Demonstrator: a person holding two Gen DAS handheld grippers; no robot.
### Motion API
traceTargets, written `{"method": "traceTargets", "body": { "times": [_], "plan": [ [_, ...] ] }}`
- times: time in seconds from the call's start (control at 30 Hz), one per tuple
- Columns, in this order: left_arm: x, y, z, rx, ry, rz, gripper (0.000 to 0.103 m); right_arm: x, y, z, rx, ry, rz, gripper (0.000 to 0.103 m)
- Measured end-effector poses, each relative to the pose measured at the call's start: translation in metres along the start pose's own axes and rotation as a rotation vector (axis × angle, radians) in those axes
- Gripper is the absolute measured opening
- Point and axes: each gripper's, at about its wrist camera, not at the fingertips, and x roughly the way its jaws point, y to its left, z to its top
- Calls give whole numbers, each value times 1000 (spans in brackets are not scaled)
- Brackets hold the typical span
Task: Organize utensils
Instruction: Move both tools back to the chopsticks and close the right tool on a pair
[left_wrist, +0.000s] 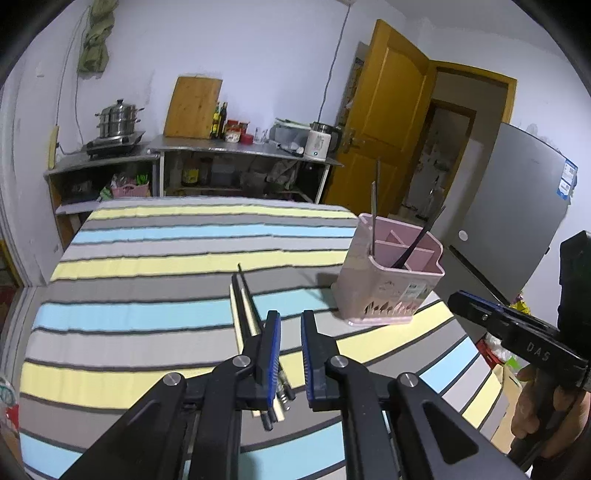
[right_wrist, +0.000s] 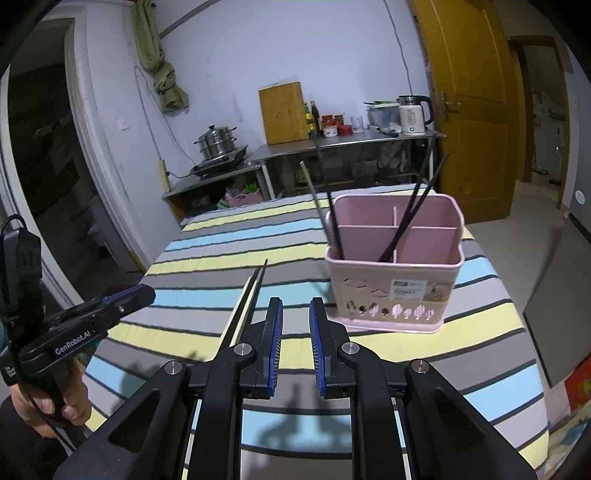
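While the chopsticks (left_wrist: 246, 314) are lying loose on the striped table (left_wrist: 147, 266), just left of the left gripper (left_wrist: 290, 325), nothing is being held between that gripper's jaws, which are being kept apart with a narrow gap. Further right, a pink caddy (left_wrist: 388, 284) is standing upright on the table; its compartments are being occupied by several dark chopsticks (right_wrist: 410, 221) and a grey one (right_wrist: 314, 192), all leaning. The right gripper (right_wrist: 296, 314) is likewise being held slightly parted and empty, facing the caddy.

Steamer pot (left_wrist: 117, 119), cutting board (left_wrist: 192, 107), kettle (left_wrist: 320, 140), open door (left_wrist: 384, 122).
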Motion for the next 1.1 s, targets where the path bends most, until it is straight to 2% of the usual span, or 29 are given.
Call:
{"method": "traceTargets", "body": {
  "times": [0.23, 0.3, 0.37, 0.77, 0.9, 1.0, 1.1],
  "plan": [
    [21, 17, -14, -30, 53, 29, 12, 19, 9, -11, -16, 50, 22, 15],
    [30, 22, -17, -40, 71, 37, 20, 26, 11, -14, -21, 67, 27, 15],
    [43, 28, -21, -47, 97, 46, 22, 34, 13, -17, -25, 85, 32, 15],
    [118, 51, -32, -58, 196, 99, 23, 84, 21, -26, -46, 179, 54, 15],
    [135, 54, -34, -51, 216, 107, 23, 95, 22, -29, -46, 201, 58, 15],
    [147, 55, -36, -37, 241, 140, 23, 101, 21, -28, -46, 211, 59, 15],
    [150, 51, -36, -12, 225, 155, 24, 105, 21, -29, -46, 218, 56, 15]
  ]
}}
